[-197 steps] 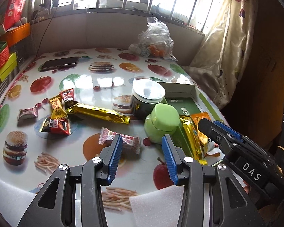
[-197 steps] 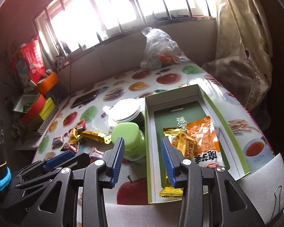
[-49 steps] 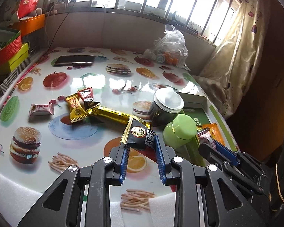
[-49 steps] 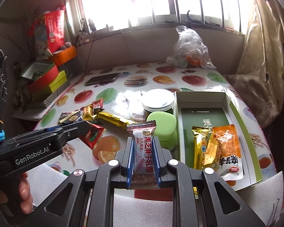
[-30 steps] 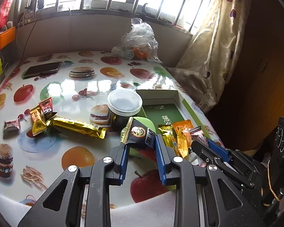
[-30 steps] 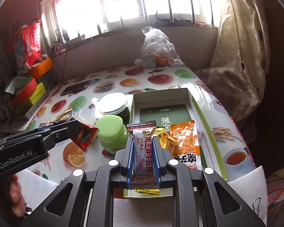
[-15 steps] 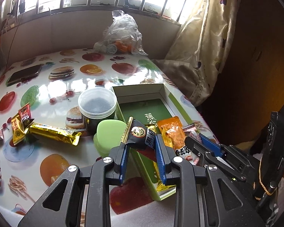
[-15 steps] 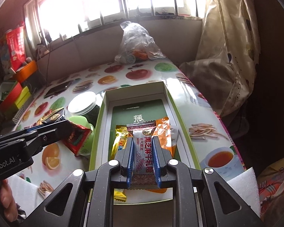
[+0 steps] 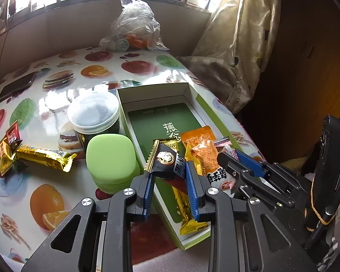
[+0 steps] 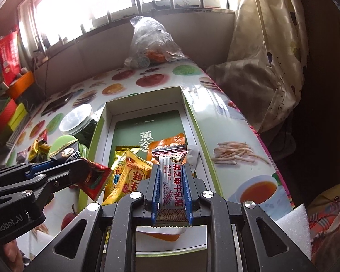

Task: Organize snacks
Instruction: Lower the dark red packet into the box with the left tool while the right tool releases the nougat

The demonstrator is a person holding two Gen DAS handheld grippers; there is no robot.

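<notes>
Your left tool (image 9: 170, 176) is clamped on a black snack packet (image 9: 167, 159) with a gold serrated edge, its blue pads squeezing the wrapper from both sides. The packet hangs over the near end of the green-rimmed box (image 9: 204, 105), above the green floor at the left wall.

Your right tool (image 10: 171, 176) is closed tight on a white candy packet (image 10: 171, 181) with red characters, held upright between the pads over the near half of the same box. In the left wrist view that tool (image 9: 232, 150) comes in from 3 o'clock, and its packet shows only as a pinkish sliver at the tip.

Inside the box lie an orange packet (image 9: 200, 144) and a gold packet (image 9: 185, 206), the gold one toward 6 o'clock, its end at the near wall. In the right wrist view a yellow packet (image 10: 129, 179) lies at 9 o'clock of your candy.

At 9 o'clock of the box, on the fruit-print tabletop (image 9: 56, 179), stand a light green container (image 9: 110, 156) and, just behind it, a jar with a clear lid (image 9: 94, 111). Farther toward 9 o'clock lie a long gold bar (image 9: 43, 157) and small red and gold wrappers (image 9: 8, 142).
</notes>
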